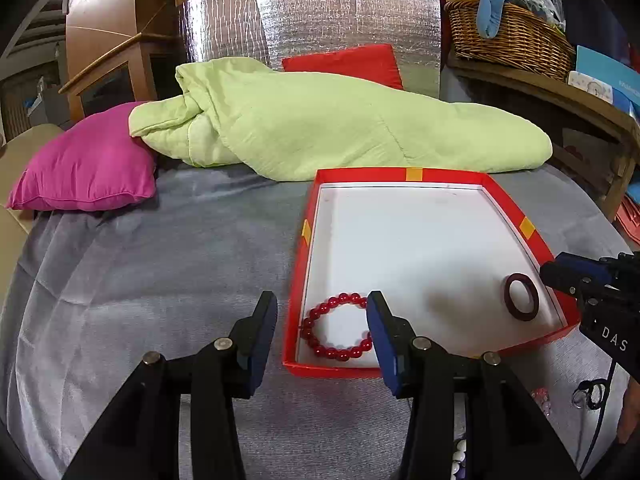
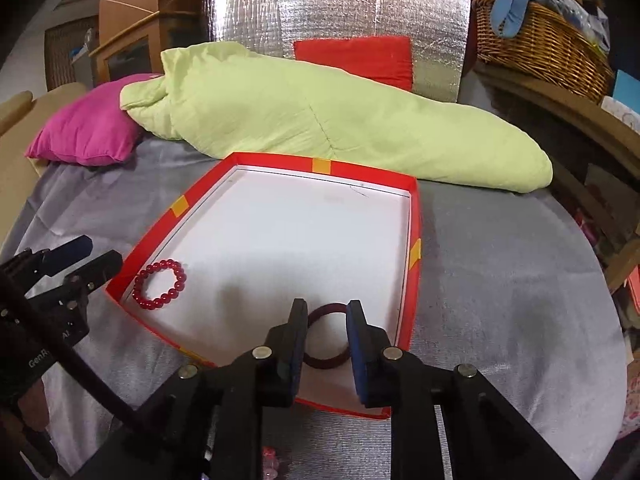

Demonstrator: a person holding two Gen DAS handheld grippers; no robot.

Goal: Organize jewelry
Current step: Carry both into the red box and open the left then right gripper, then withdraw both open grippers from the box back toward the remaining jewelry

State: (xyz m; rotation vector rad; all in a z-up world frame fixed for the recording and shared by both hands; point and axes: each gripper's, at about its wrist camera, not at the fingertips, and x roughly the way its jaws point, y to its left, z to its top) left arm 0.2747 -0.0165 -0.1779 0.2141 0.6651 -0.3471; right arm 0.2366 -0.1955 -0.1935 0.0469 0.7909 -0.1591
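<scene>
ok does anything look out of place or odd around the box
A few loose beads lie on the grey blanket near the left gripper, outside the red cardboard box. Inside it, the red beaded bracelet and dark maroon bangle lie flat, apart, undamaged.

Both wrist views look forward, fairly close, sharing the red box (image 1: pixel 404 174).
</scene>
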